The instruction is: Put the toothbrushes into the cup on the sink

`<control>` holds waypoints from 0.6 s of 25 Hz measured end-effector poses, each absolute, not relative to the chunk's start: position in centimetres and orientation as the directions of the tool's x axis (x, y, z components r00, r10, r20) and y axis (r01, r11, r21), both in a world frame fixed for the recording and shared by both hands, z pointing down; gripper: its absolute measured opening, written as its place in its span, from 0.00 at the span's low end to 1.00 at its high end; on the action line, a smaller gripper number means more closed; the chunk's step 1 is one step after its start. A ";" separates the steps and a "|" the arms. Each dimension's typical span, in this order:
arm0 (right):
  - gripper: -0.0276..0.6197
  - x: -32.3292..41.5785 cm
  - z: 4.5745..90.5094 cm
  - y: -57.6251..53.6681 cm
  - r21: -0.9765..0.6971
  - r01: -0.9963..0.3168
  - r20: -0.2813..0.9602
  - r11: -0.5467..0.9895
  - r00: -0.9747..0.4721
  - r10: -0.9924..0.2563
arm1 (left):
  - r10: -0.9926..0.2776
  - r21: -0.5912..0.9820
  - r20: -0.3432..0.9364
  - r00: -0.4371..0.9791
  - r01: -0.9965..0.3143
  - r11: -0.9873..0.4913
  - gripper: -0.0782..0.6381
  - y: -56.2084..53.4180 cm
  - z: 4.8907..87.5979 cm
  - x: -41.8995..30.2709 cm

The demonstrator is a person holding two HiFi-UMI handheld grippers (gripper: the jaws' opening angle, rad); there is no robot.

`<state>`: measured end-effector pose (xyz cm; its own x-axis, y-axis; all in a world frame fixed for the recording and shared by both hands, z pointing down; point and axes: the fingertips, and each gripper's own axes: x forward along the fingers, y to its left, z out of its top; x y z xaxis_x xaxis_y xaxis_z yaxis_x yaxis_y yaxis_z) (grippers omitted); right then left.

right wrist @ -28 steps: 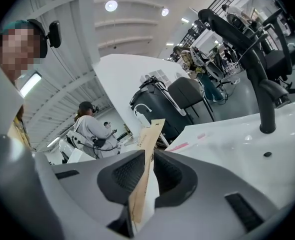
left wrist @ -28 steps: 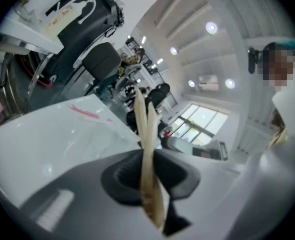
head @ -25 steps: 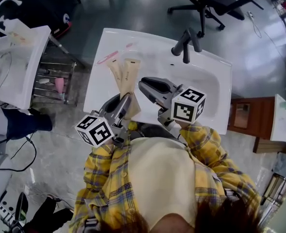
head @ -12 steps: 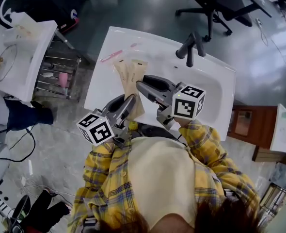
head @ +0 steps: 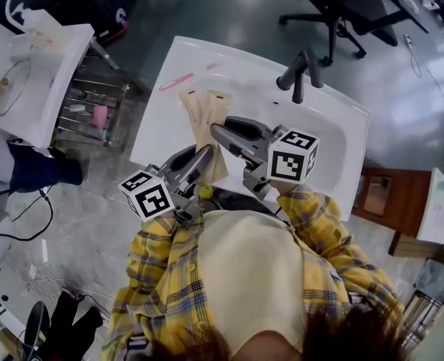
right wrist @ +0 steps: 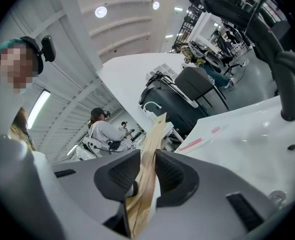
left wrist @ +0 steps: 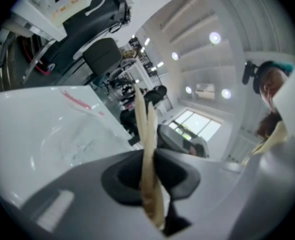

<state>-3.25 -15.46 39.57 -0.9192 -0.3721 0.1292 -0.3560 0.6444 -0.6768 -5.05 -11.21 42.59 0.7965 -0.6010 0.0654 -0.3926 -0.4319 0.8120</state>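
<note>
Two tan paper toothbrush packets (head: 201,119) are held together above the white sink's (head: 244,77) near left rim. My left gripper (head: 204,159) is shut on their lower end; the left gripper view shows the packets (left wrist: 148,144) pinched between its pads (left wrist: 130,171). My right gripper (head: 222,131) straddles the same packets (right wrist: 151,154) from the right. Its jaws have just been opening, then eased in slightly, and the pads stand loose around the paper. A pink toothbrush (head: 175,82) lies on the sink's far left corner and also shows as the pink toothbrush (left wrist: 80,100) in the left gripper view.
A dark faucet (head: 299,72) stands at the sink's far edge. A second sink (head: 38,89) with a soap bottle is at the left, with a metal rack (head: 94,107) beside it. An office chair (head: 342,6) stands behind, a wooden cabinet (head: 376,190) to the right.
Both grippers stay at the packets with hardly any movement. The head view has drifted slightly, so the sink sits a little higher in the picture.
</note>
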 end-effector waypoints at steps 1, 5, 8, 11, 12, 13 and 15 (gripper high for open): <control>0.18 -3.2 39.6 -15.5 -0.681 -0.350 0.126 0.643 -0.921 -0.368 | -0.598 0.816 0.062 0.799 -0.386 -0.431 0.19 -11.2 42.6 -5.0; 0.14 -3.1 39.4 -15.6 -0.713 -0.319 0.105 0.624 -0.929 -0.355 | -0.593 0.822 0.056 0.803 -0.375 -0.429 0.19 -11.3 42.5 -4.8; 0.12 -3.0 39.2 -15.7 -0.718 -0.315 0.102 0.621 -0.930 -0.354 | -0.591 0.819 0.056 0.805 -0.376 -0.434 0.19 -11.5 42.5 -4.8; 0.10 -2.9 39.5 -15.7 -0.712 -0.316 0.099 0.627 -0.929 -0.356 | -0.593 0.813 0.054 0.804 -0.380 -0.442 0.20 -11.5 42.7 -4.8; 0.10 -2.9 39.5 -15.7 -0.710 -0.318 0.098 0.629 -0.929 -0.358 | -0.593 0.813 0.052 0.803 -0.379 -0.443 0.20 -11.5 42.7 -4.8; 0.09 -2.9 39.4 -15.7 -0.707 -0.320 0.098 0.630 -0.928 -0.360 | -0.594 0.813 0.048 0.803 -0.377 -0.444 0.20 -11.5 42.7 -4.8; 0.09 -2.9 39.2 -15.8 -0.700 -0.326 0.099 0.635 -0.925 -0.366 | -0.593 0.811 0.043 0.804 -0.374 -0.449 0.20 -11.6 42.5 -4.8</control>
